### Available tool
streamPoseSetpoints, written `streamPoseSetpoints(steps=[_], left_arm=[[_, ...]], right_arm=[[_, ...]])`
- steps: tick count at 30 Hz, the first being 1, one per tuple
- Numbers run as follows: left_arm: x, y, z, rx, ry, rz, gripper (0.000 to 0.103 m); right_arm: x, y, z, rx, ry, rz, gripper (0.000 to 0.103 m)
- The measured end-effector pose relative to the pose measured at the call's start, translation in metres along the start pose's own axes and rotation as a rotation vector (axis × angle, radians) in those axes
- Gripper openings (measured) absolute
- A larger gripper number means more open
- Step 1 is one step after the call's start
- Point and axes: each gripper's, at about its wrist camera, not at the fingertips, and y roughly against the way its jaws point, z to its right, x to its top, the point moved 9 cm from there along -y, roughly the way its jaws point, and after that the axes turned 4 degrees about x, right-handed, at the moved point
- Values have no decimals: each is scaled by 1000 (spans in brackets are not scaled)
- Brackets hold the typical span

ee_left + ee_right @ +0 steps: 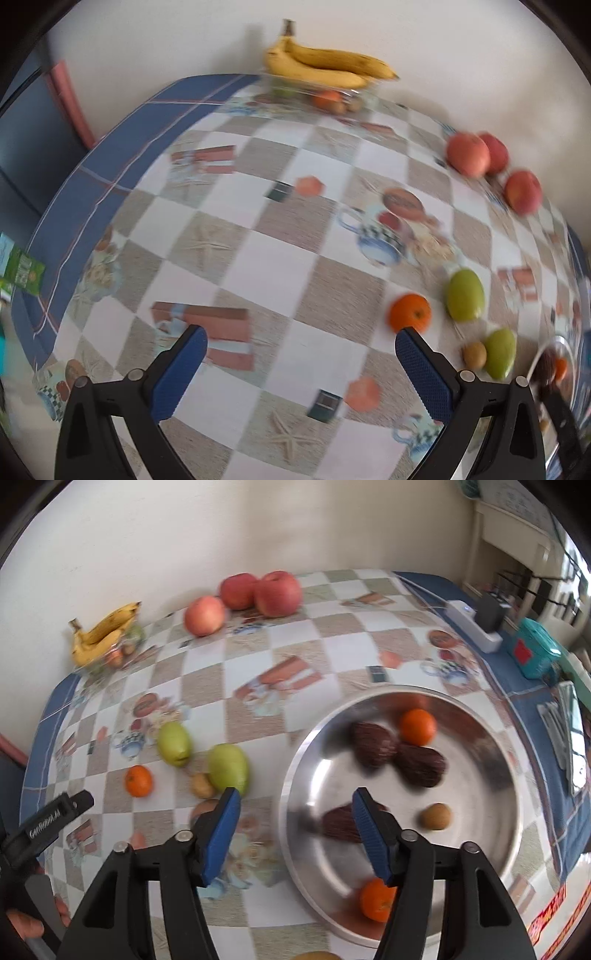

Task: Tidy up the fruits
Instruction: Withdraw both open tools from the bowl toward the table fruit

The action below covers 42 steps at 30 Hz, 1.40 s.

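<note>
While both tools (pixel 301 334) (pixel 293 797) gape, bananas (pixel 325 64) lengthwise along wall.

Three apples (pixel 240 590), two green pears (pixel 227 768), three oranges (pixel 417 726), three dark fruits (pixel 373 744), two kiwis (pixel 436 816), one banana bunch (pixel 99 633).

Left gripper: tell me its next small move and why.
Probably ease the left gripper forward and to the right toward the loose orange. It is open and empty, and that orange lies on the tablecloth just past its right finger, the nearest fruit outside the metal bowl.
</note>
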Motion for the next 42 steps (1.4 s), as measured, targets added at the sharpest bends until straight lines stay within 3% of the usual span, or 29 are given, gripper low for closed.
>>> streamPoseSetpoints(steps=[1, 3, 14, 29, 35, 42], left_arm=[[2, 0, -5, -2, 15, 4, 103], [3, 1, -8, -5, 26, 10, 103], [0, 1, 31, -121, -51, -7, 103], [17, -16, 57, -165, -72, 25, 103], [13, -27, 71, -163, -129, -15, 103], [22, -23, 76, -209, -91, -3, 103]], right_arm=[[-1, -1, -7, 8, 8, 3, 79], [-1, -1, -16, 20, 25, 8, 82], [4, -16, -40, 75, 50, 10, 83], [20, -42, -43, 64, 79, -10, 83], [29, -46, -48, 51, 99, -9, 83], [43, -42, -49, 73, 88, 18, 83]])
